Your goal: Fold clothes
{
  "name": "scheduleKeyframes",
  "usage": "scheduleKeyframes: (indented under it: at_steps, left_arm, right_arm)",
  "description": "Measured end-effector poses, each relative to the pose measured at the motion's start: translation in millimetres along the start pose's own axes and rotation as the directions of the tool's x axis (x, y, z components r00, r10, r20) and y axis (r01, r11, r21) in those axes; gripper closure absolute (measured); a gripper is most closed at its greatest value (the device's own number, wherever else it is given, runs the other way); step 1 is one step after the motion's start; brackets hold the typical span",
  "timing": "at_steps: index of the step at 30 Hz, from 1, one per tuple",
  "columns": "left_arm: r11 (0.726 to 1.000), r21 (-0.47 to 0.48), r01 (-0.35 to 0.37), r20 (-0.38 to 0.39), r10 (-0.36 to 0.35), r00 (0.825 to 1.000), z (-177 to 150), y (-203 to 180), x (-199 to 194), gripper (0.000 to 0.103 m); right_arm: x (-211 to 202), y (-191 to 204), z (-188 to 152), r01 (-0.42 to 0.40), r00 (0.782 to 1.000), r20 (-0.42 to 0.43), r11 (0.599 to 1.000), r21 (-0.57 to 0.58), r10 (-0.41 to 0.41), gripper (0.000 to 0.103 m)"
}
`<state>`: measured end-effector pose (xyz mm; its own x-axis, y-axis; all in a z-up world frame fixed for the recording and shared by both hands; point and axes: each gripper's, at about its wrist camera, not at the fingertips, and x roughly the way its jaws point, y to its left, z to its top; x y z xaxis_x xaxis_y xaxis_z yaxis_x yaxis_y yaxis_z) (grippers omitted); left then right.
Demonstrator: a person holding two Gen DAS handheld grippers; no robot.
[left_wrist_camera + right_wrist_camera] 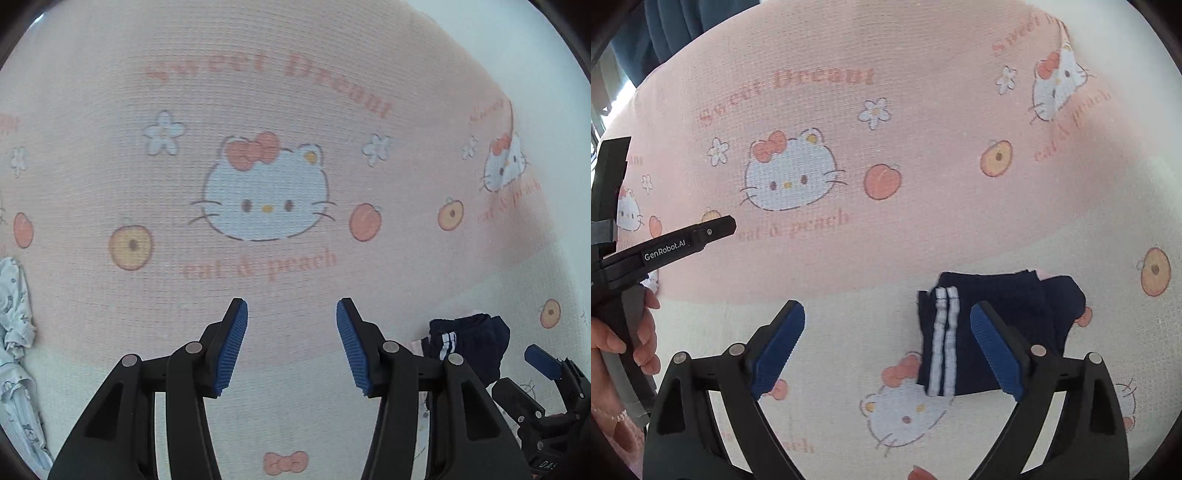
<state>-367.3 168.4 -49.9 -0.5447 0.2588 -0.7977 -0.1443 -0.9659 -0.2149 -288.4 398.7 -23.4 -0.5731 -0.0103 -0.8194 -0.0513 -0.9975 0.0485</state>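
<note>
left gripper [291, 343]: black frame, blue ribbed fingers [231, 349] spread apart, nothing between them; only the printed bedsheet [295, 74] shows in the gap.
right gripper [888, 350]: fingers [995, 354] spread wide, pinching nothing.
folded garment [993, 325]: dark navy, two white stripes down its left part, lying flat on the bedsheet in a compact folded shape.
garment and right fingers: in the right wrist view the striped part shows in the gap between the fingers, nearer the right-hand one; that finger stands in front of the garment's middle, and the rest of the cloth shows beyond it. whether the pad touches the cloth cannot be told.
garment and left fingers: in the left wrist view the garment lies well off to the right, outside the gap.
bedsheet: pink band above, cream band below, printed with cat faces, peaches, flowers and bows.
light patterned clothes [14, 332]: pale, crumpled, at the left edge of the left wrist view.
hand [624, 343]: wrapped around the left gripper's handle, seen at the left of the right wrist view.
</note>
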Motion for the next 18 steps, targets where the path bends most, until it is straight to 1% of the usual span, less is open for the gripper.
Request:
scheduleKeyframes:
  at_steps: [4, 7, 10, 14, 16, 18]
  left_arm:
    - [0.998, -0.041, -0.043, 0.017, 0.044, 0.999, 0, 51, -30, 0.05]
    - [0.996, -0.06, -0.072, 0.021, 0.073, 0.997, -11, 84, -51, 0.05]
    - [0.994, -0.07, -0.084, 0.032, 0.086, 0.996, -23, 112, -77, 0.05]
    - [0.994, -0.058, -0.09, 0.02, 0.091, 0.996, -42, 135, -114, 0.049]
    - [0.994, -0.027, -0.106, 0.038, 0.107, 0.994, -57, 141, -137, 0.049]
    - [0.989, -0.002, -0.151, 0.055, 0.151, 0.987, -73, 145, -161, 0.049]
  right_arm:
    - [-16, 57, 11, -0.015, 0.999, 0.034, 1.0, -0.027, 0.016, 0.009]
    - [-33, 104, 8, -0.021, 0.998, 0.055, 0.997, -0.073, 0.025, 0.008]
    - [-50, 146, -3, -0.01, 0.998, 0.058, 0.993, -0.114, 0.017, 0.008]
    - [-76, 189, -23, -0.022, 0.998, 0.058, 0.991, -0.132, 0.03, 0.008]
    - [-89, 203, -38, -0.034, 0.998, 0.056, 0.991, -0.128, 0.041, 0.008]
    - [-103, 215, -54, -0.044, 0.997, 0.054, 0.992, -0.118, 0.05, 0.008]
